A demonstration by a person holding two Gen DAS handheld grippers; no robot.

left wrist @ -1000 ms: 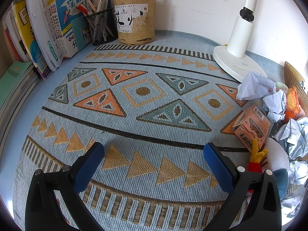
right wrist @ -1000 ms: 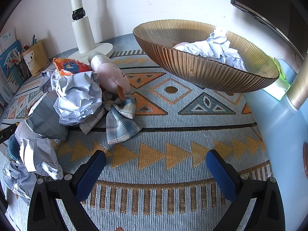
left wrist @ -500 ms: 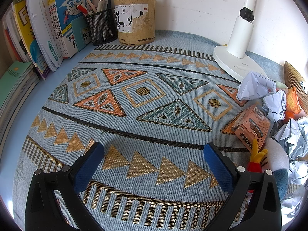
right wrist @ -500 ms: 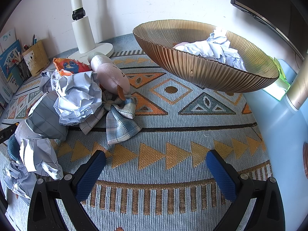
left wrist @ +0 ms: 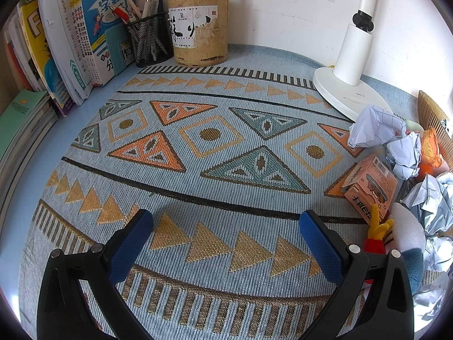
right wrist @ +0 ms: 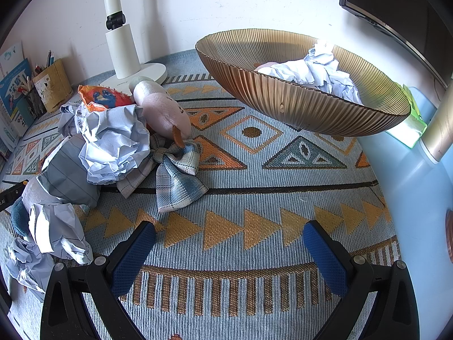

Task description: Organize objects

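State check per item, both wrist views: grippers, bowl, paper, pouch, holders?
left gripper: open, empty, over the mat
right gripper: open, empty
gold bowl: upright, holds crumpled paper
paper wads: crumpled, loose on the mat
plaid cloth: bunched, flat on the mat
orange carton: lying on its side
pen holder: upright, holds pens

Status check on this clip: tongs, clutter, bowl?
Left tongs open, empty. Right tongs open, empty. Crumpled pale-blue paper wads on mat; some in ribbed amber glass bowl. Nothing between the tongs.
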